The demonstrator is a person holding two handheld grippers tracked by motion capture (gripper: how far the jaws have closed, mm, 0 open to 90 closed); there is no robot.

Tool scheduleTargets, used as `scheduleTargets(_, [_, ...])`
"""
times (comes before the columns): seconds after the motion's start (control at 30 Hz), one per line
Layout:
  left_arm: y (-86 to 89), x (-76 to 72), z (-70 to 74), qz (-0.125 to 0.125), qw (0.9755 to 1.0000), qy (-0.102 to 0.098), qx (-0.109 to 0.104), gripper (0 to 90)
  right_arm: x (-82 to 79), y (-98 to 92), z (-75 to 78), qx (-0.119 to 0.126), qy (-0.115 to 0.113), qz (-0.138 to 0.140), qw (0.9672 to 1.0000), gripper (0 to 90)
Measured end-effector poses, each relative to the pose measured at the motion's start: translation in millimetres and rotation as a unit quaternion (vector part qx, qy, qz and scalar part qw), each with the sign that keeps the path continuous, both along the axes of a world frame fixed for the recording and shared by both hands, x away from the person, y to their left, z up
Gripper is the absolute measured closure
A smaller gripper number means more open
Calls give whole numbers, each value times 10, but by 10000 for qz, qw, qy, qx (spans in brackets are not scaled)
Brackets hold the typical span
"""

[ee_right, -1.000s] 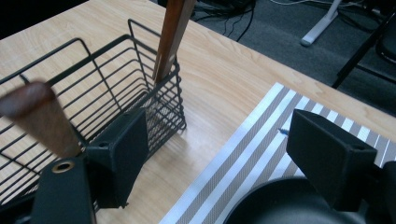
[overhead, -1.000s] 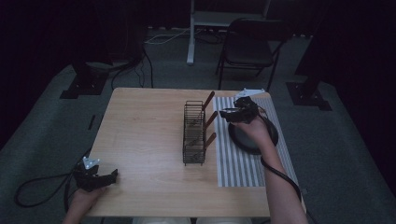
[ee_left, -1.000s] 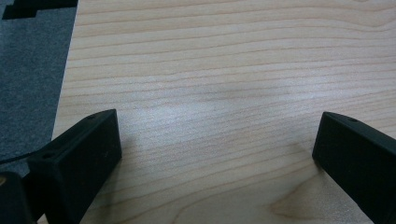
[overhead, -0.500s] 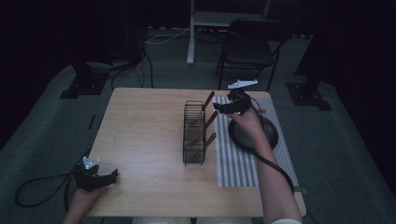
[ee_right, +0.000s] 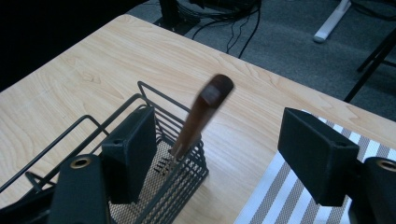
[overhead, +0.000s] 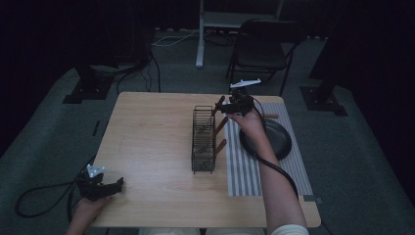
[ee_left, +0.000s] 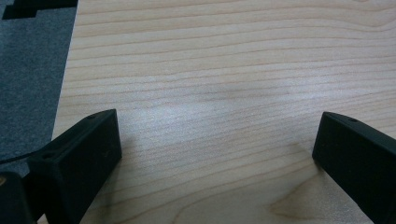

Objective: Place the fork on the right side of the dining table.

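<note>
Since a second ago: right gripper (overhead: 229, 108) shifting from over the pan (overhead: 272, 139) toward the far end of the rack (overhead: 203, 139), now hanging just above a brown handle (overhead: 219, 103) at that end. Jaws closing a little in that time, still standing spread, nothing pinched. Left gripper (overhead: 113, 186) resting unmoved at the near left corner of the table (overhead: 151, 127).

Right gripper view: handle (ee_right: 201, 112) rising tilted out of the rack's (ee_right: 154, 186) end compartment, blurred, sitting between the two jaws but nearer the left one, touching neither. Striped mat (ee_right: 285, 191) lying under the right jaw.

High view: three brown handles leaning out of the rack's right side toward the mat (overhead: 254, 161); pan sitting on the mat, just right of the person's forearm; rack standing just beside the mat's left edge.

Left gripper view: jaws spread wide, lying on bare tabletop (ee_left: 224, 84), nothing between them, well apart from rack and handles.
</note>
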State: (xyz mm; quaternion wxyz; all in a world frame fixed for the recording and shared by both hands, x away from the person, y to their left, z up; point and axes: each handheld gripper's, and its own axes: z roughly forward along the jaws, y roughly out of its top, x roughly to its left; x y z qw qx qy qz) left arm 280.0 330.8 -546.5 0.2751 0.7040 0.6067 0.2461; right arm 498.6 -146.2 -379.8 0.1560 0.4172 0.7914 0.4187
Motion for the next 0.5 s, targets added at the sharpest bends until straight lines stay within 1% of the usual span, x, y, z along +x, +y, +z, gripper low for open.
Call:
scheduleTargets(0.07, [0,0,0,0,10000,-1,0,16,15,48,-5,-33,25,27,10000,290])
scheduleTargets(0.13, [0,0,0,2,10000,0,-1,16,27,93,-9,-138,6,20,9999,333])
scheduleTargets(0.2, [-1,0,0,4,10000,0,-4,16,50,129,-12,-184,44,5,9998,368])
scheduleTargets(0.23, [0,0,0,0,10000,1,0,16,72,158,-17,-217,50,-40,9997,400])
scheduleTargets(0.27, [0,0,0,0,10000,0,1,16,84,169,-22,-201,78,-49,9998,427])
scheduleTargets(0.3, [0,0,0,0,10000,0,1,16,84,169,-22,-201,78,-49,9998,427])
scheduleTargets(0.33, [0,0,0,2,10000,0,-1,16,94,177,-27,-212,99,-52,9997,446])
scheduleTargets(0.37, [0,0,0,0,10000,0,0,16,96,195,-38,-323,67,-44,9994,515])
scheduleTargets(0.4, [0,0,0,2,10000,0,-1,16,95,200,-45,-354,76,-8,9993,543])
scheduleTargets(0.43, [0,0,0,0,10000,0,1,16,95,200,-45,-354,76,-8,9993,543])
scheduleTargets(0.5, [0,0,0,-1,10000,0,1,16,89,212,-55,-407,81,12,9991,575])
